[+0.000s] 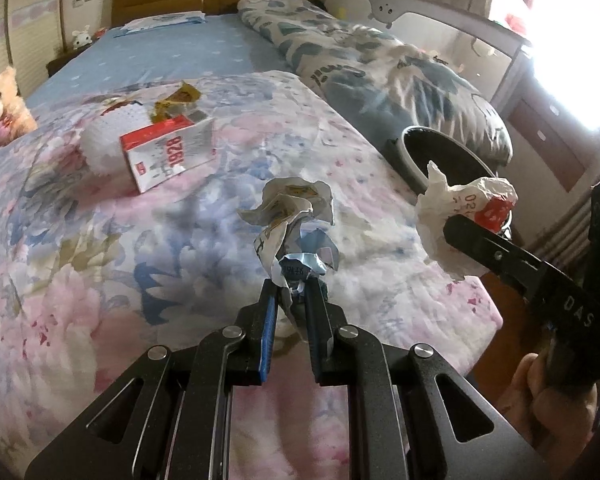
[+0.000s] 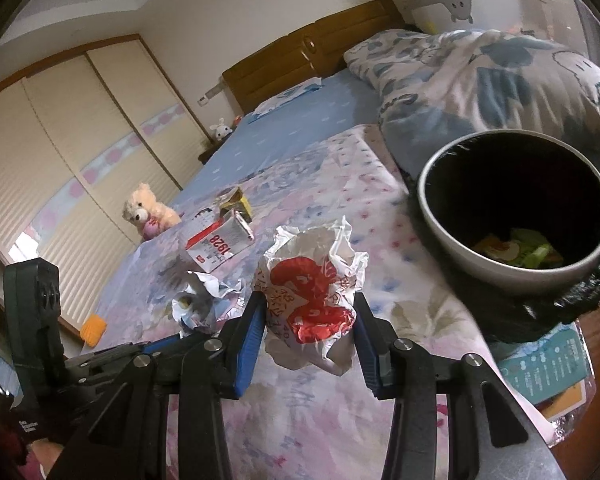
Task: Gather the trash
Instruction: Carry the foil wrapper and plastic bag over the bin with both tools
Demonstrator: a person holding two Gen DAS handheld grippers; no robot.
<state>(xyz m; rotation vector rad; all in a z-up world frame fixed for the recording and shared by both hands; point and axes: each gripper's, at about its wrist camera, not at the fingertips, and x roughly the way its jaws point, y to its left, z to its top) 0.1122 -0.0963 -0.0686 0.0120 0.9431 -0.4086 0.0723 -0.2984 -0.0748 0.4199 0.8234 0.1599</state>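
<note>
Your right claw (image 2: pixel 310 316) grips a crumpled white wrapper with red print (image 2: pixel 312 304) between its two blue-padded fingers, closed only as far as the wad allows, and holds it above the flowered quilt (image 2: pixel 328 184), just left of the trash bin (image 2: pixel 516 212). The bin stands at the bed's edge, black bag inside, a few scraps at the bottom. Your left claw (image 1: pixel 291 304) is nearly closed, pinching a twisted printed paper (image 1: pixel 290 208) that stands up from its fingertips over the quilt. Farther up the bed lie a red-and-white carton marked 1928 (image 1: pixel 168 152) and a yellow wrapper (image 1: pixel 178 102). A teddy bear (image 1: pixel 0 106) sits at the quilt's left edge.
</note>
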